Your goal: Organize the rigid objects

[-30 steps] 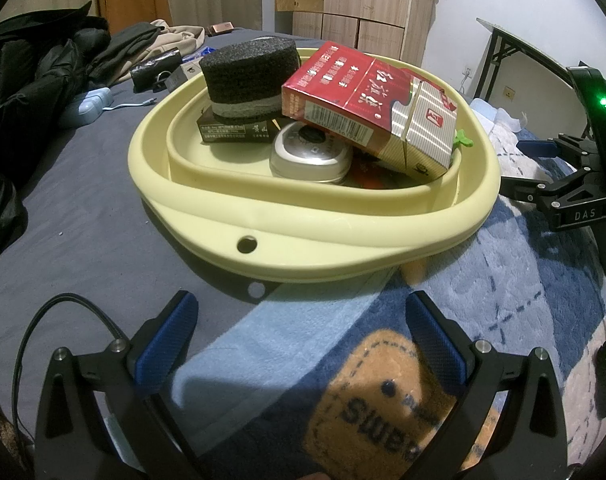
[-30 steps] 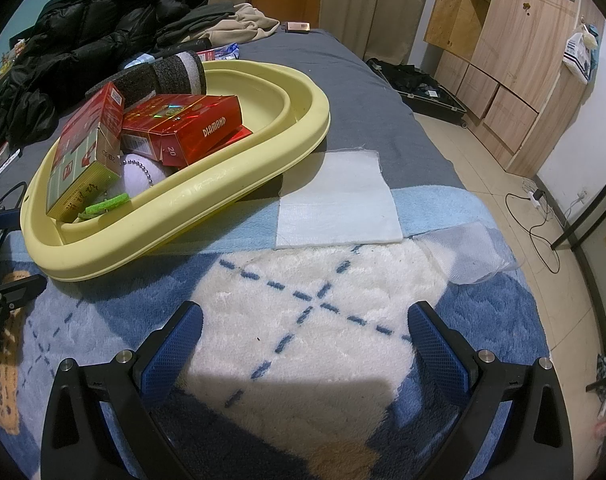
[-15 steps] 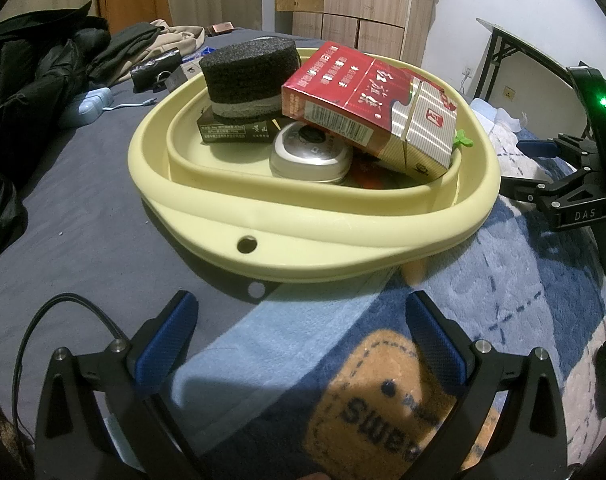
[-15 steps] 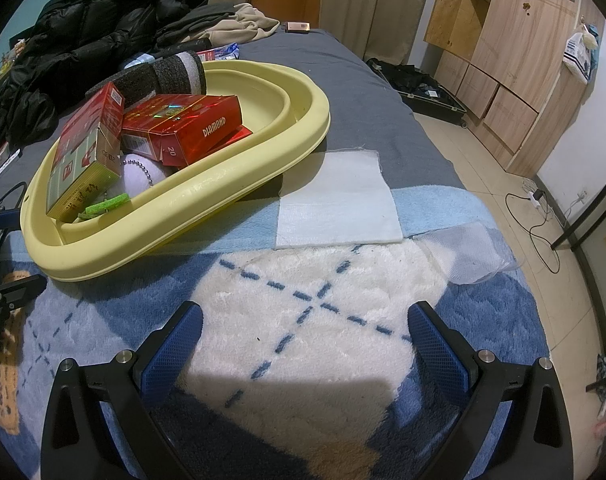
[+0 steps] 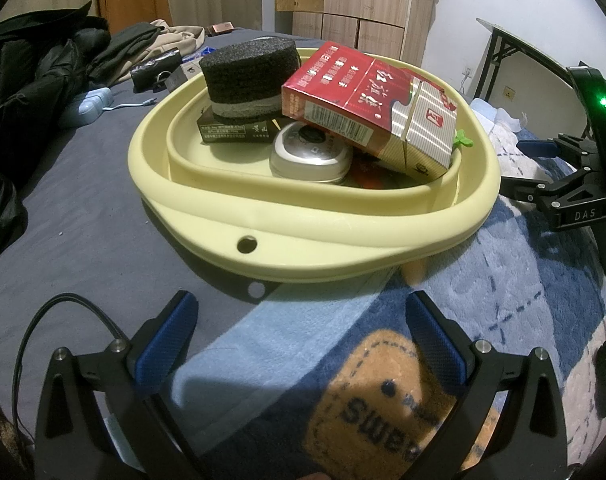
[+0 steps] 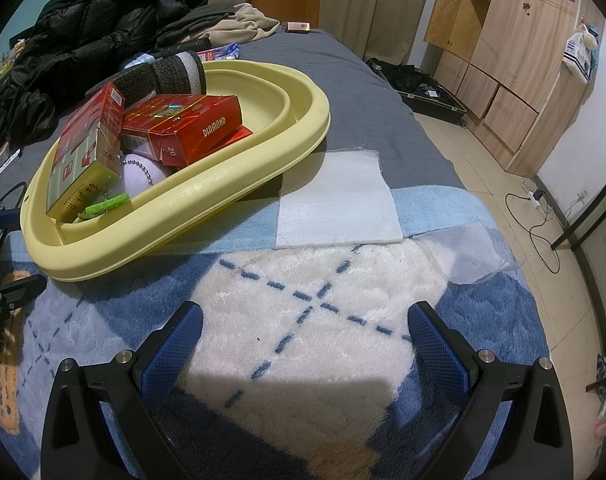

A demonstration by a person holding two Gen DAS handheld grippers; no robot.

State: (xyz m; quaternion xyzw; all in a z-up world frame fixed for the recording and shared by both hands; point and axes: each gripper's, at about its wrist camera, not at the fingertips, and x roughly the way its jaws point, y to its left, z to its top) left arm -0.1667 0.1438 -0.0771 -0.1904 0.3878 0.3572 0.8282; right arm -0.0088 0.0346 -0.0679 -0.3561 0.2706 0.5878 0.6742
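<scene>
Both pairs of tongs are seen spread wide and empty above the bed. The left tongs (image 5: 301, 334) are held low over the patterned blue-and-white fleece blanket (image 6: 315, 320), with the pale yellow oval plastic basin (image 5: 303, 232) straight ahead and just beyond the blue fingertips. Inside the basin, a dark grey foam cylinder (image 5: 249, 72) is stacked on a flat black box (image 5: 235, 130), a red-and-gold carton (image 5: 367, 108) is tilted across a round white tin (image 5: 309, 156), and a red box marked "DIAMOND" (image 6: 183, 128) is wedged behind, visible from the right wrist.

The right tongs (image 6: 305, 338) are hovering over the white patch of blanket, the basin well off to their left and a square of white gauze cloth (image 6: 337, 200) lying between.

No loose rigid object can be spotted on the blanket, so the gathering is judged nearly or fully done. A next move, if any, would call for a reach forward by the left tongs, perhaps to settle the tilted carton or take the basin's rim.
</scene>
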